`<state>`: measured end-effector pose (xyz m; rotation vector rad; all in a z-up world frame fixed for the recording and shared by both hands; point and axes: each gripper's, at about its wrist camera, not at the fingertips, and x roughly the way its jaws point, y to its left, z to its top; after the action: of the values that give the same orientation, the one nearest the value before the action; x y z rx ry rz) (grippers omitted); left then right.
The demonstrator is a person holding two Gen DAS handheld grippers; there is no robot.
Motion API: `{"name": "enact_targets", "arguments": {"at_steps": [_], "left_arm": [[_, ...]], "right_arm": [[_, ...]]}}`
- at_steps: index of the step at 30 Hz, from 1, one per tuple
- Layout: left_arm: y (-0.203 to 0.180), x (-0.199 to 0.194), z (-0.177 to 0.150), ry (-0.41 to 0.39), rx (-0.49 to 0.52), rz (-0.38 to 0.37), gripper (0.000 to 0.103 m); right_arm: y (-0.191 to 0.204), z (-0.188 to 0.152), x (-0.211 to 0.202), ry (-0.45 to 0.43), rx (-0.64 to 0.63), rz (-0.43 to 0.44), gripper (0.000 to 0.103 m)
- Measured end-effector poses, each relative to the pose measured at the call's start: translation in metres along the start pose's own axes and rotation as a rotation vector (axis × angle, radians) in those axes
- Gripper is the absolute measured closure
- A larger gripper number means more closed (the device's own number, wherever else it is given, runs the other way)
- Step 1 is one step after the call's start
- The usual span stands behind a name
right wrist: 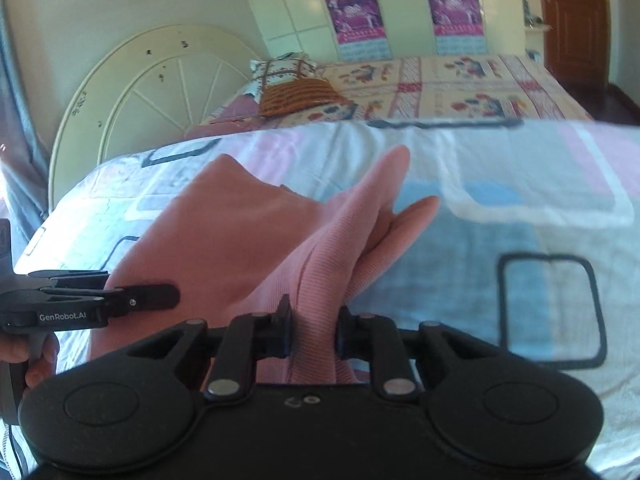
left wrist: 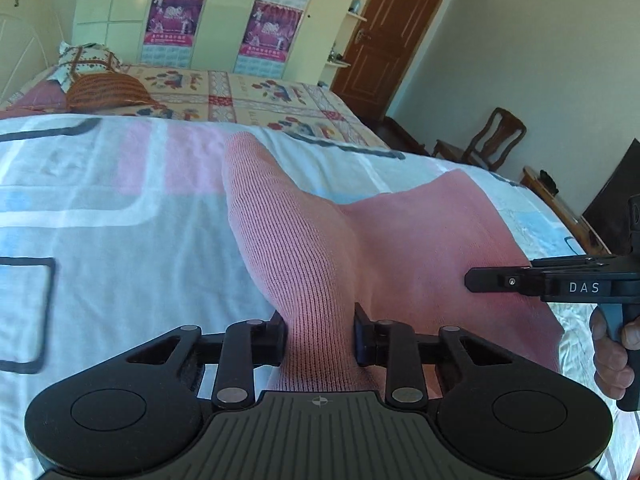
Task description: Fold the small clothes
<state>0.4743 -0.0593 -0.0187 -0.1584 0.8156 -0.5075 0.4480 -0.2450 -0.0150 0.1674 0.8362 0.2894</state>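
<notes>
A pink knitted garment (left wrist: pixel 400 232) lies on the bed's white, pink and blue sheet (left wrist: pixel 120 220), with its near parts lifted. My left gripper (left wrist: pixel 320 336) is shut on a bunched ribbed fold of it that rises off the sheet. From the right wrist view, the same garment (right wrist: pixel 224 232) spreads to the left, and my right gripper (right wrist: pixel 315 332) is shut on another gathered fold whose loose ends point away. Each gripper shows side-on in the other's view: the right gripper (left wrist: pixel 472 280) over the garment's right part, the left gripper (right wrist: pixel 176 294) over its left part. A hand (left wrist: pixel 612 356) holds the right grip.
A patterned quilt (left wrist: pixel 260 96) and an orange knitted pillow (left wrist: pixel 108 90) lie further up the bed. A round white headboard (right wrist: pixel 132 104) stands at the left. Wardrobe doors (left wrist: pixel 224 12), a brown door (left wrist: pixel 384 44), a wooden chair (left wrist: pixel 488 140) and a dark screen (left wrist: pixel 616 196) line the room.
</notes>
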Motion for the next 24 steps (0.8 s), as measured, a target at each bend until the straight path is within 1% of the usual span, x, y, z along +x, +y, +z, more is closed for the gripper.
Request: {"name": "enact_targets", "arguments": {"at_steps": [3,7,11,14,16,18,20,21,22,23,24], "left_arm": [[0.034,-0.028,-0.005,-0.014,-0.018,0.022,0.073],[0.082,-0.061,-0.018,-0.017,-0.039,0.059,0.073],[0.124,-0.083,-0.031,-0.022,-0.065,0.092,0.073],[0.151,-0.094,-0.042,-0.031,-0.095,0.106,0.073],[0.168,-0.097,-0.050,-0.026,-0.120,0.112,0.073],[0.183,-0.094,-0.061,-0.001,-0.140,0.113,0.073],[0.201,-0.078,-0.074,0.049,-0.186,0.108,0.066],[0.211,-0.073,-0.082,0.054,-0.228,0.106,0.054],[0.220,-0.071,-0.089,0.037,-0.274,0.087,0.051],[0.226,-0.072,-0.096,0.015,-0.319,0.065,0.050],[0.229,-0.072,-0.099,-0.003,-0.343,0.056,0.050]], "right_arm": [[0.037,0.003,0.011,0.000,-0.036,0.014,0.084],[0.082,0.002,0.036,0.021,-0.052,0.051,0.084],[0.122,-0.001,0.060,0.045,-0.057,0.091,0.084],[0.142,-0.004,0.074,0.061,-0.057,0.119,0.084],[0.151,-0.006,0.083,0.071,-0.054,0.129,0.084],[0.152,-0.011,0.094,0.098,-0.024,0.140,0.084],[0.148,-0.021,0.109,0.137,0.025,0.139,0.084],[0.142,-0.026,0.117,0.155,0.045,0.119,0.083],[0.136,-0.035,0.125,0.178,0.072,0.104,0.083],[0.128,-0.043,0.129,0.177,0.105,0.120,0.084],[0.121,-0.047,0.128,0.160,0.139,0.145,0.085]]}}
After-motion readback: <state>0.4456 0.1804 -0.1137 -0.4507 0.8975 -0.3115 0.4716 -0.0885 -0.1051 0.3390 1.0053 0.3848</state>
